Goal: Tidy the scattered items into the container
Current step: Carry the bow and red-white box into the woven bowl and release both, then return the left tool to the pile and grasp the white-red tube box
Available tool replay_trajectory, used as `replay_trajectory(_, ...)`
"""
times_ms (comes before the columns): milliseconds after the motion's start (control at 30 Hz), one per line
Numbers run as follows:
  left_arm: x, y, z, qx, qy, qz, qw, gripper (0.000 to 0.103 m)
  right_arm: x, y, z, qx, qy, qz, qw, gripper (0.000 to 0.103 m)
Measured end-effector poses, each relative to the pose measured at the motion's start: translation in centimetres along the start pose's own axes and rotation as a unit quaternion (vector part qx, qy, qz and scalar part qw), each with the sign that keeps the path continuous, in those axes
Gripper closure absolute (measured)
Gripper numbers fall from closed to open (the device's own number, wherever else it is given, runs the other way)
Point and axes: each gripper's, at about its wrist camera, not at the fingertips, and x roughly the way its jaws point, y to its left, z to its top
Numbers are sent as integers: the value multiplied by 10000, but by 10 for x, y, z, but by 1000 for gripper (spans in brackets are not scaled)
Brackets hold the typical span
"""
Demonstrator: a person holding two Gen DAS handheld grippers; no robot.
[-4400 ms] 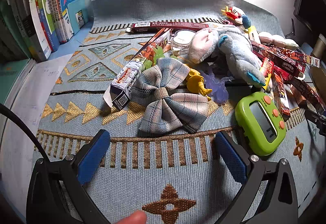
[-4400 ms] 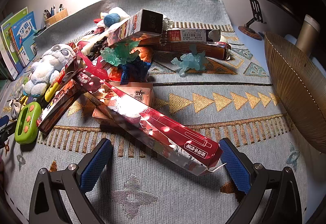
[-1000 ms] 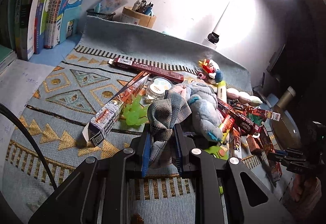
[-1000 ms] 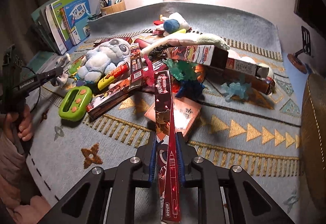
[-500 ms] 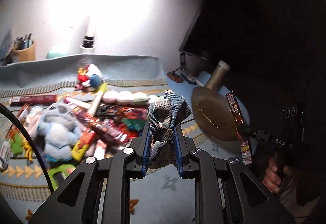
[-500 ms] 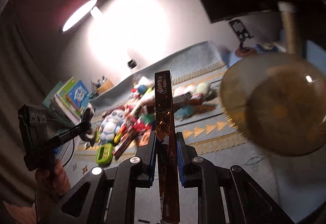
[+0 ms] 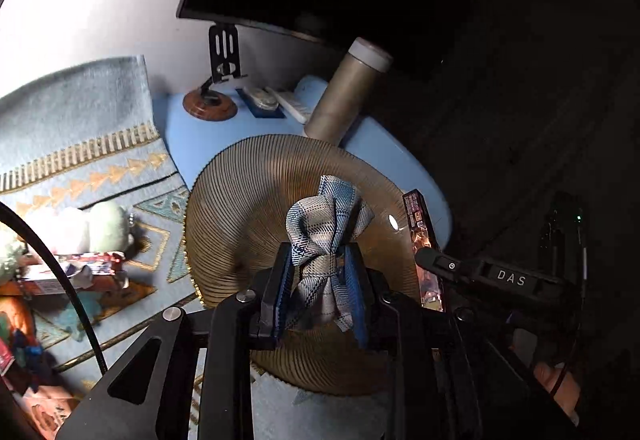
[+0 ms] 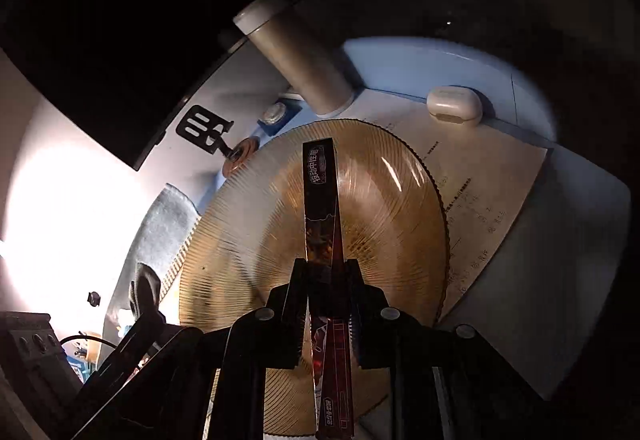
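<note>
On your left, the leftover clutter [image 7: 80,272] lies on the patterned cloth [image 7: 80,160], well apart from both tools, so it does not matter for the coming move.

Next comes your left gripper [image 7: 320,272]. Its blue pads [image 7: 285,282] are pressed together on the middle of the plaid bow [image 7: 326,236], and the bow stands up between them, loose ends upward. It hangs over the ribbed amber bowl [image 7: 224,208], which is the container. The bowl lies straight ahead of and below this tool, so I judge that a short drop and a release would land the bow inside.

Further right, your right gripper [image 8: 326,272] pinches the long red pen box [image 8: 320,200] near its lower half. The box's long axis runs forward along the fingers, out across the bowl [image 8: 400,200] toward the far rim. This is the relation to watch: the box looks nearly as long as the bowl is wide, so I think you should lay it flat across the middle, or one end may rest on the rim.

Both tools are over the bowl; the left one seems more central, the right one is at the bowl's right edge in the left view.
</note>
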Motion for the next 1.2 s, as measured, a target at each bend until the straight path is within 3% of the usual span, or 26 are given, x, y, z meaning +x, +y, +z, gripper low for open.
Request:
replay_trajectory(67,10,8,1,-291,159,-179,9993,73,4,-3,2,-41,-42,-61,10000,83)
replay_trajectory(133,16,16,3,-595,301,-492,9966,73,6,-4,3,-28,-38,122,9999,64)
replay_trajectory(167,17,20,4,-700,380,-644,9947,73,4,-4,2,-1,-31,213,9998,61)
replay_trajectory(267,5,22,1,-726,420,-1023,9912,73,-5,-2,-1,-47,-158,249,9996,60)
replay_trajectory(600,-87,12,-34,-525,-13,-751,9958,73,-50,37,-38,-731,-213,760,9942,59)
replay_trajectory(667,-111,18,-49,-607,-127,-636,9961,73,-58,50,-53,-939,-181,895,9914,57)
replay_trajectory(733,-136,29,-68,-712,-262,-553,9956,72,-62,64,-68,-1143,-131,1100,9873,45)
replay_trajectory(800,-161,45,-87,-927,-412,-517,9935,70,-64,78,-86,-1343,-34,1344,9818,41)
replay_trajectory(833,-174,55,-98,-1072,-496,-590,9913,65,-62,87,-96,-1464,43,1424,9789,39)
replay_trajectory(900,-202,79,-122,-1426,-700,-619,9854,44,-54,105,-117,-1766,260,1528,9720,39)
replay_trajectory(933,-215,93,-134,-1619,-838,-532,9818,35,-49,114,-129,-1902,390,1559,9685,39)
replay_trajectory(1067,-267,148,-178,-2195,-1172,142,9684,34,-20,147,-177,-2324,1052,1678,9522,39)
replay_trajectory(1200,-324,206,-208,-2520,-1506,1468,9446,34,6,176,-226,-2803,1565,1689,9319,39)
